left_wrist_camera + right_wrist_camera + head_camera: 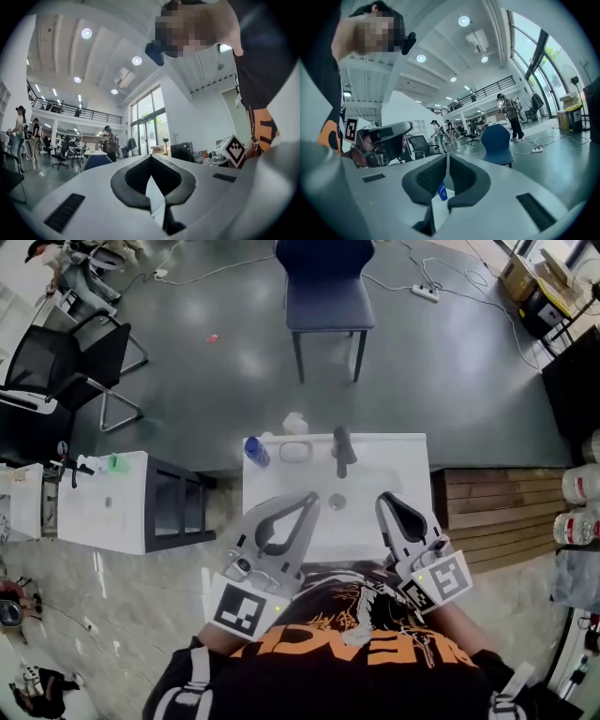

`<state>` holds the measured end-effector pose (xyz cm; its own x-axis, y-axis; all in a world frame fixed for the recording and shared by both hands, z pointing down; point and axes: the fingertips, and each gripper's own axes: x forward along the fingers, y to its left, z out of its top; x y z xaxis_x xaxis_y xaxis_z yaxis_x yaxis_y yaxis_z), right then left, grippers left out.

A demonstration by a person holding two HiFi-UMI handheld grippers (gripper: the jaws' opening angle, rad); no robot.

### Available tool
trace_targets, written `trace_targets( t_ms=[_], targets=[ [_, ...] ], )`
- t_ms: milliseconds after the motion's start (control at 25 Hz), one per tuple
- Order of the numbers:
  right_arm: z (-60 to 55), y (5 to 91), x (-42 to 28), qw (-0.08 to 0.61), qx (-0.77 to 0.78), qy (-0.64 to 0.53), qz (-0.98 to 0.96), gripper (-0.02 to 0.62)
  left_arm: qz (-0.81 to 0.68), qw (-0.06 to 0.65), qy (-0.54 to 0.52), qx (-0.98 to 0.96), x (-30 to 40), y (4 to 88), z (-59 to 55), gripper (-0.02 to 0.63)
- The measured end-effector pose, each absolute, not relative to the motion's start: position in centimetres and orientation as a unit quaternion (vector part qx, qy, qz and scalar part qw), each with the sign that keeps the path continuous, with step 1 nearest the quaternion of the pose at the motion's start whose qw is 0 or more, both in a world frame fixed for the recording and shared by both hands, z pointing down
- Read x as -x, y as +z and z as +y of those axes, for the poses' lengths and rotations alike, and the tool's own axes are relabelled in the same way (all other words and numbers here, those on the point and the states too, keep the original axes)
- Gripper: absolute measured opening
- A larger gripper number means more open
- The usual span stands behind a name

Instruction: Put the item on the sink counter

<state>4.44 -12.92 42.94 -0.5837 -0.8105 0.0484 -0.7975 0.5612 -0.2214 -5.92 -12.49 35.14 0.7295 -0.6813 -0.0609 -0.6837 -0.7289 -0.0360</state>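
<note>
On the sink counter, the blue bottle stands upright; left claw and right claw are closed.

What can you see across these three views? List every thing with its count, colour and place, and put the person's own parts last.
sink counter: one, white, centre, just in front of the person
faucet: one, dark grey, at the back of the basin
bottle: one, blue, back left corner of the counter
small dish: one, white, on the counter between bottle and faucet
chair: one, blue, on the grey floor beyond the counter
office chair: one, black, far left
cabinet: one, white, left of the counter
wooden boards: brown, right of the counter
left claw: one, pale grey, shut and empty, over the basin
right claw: one, pale grey, shut and empty, over the basin
</note>
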Motion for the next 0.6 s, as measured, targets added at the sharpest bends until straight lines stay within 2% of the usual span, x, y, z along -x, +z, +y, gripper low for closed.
trace_targets(
  t_ms=[320, 440, 600],
  targets=[
    [-8.8, 39.6, -6.7, 0.048, 0.452, -0.043, 0.890, 0.026, 0.340, -0.040, 0.040, 0.939, 2.3, 36.3, -8.6, 0.017],
    [-7.4, 39.0, -7.3, 0.060, 0.445, -0.022, 0.893, 0.015, 0.345, -0.030, 0.038, 0.938, 1.5, 36.5, -7.3, 0.017],
    [-5.5, 39.7, -8.0, 0.043, 0.442, -0.040, 0.895, 0.014, 0.347, -0.011, 0.034, 0.937, 0.6, 36.4, -5.3, 0.017]
  ],
)
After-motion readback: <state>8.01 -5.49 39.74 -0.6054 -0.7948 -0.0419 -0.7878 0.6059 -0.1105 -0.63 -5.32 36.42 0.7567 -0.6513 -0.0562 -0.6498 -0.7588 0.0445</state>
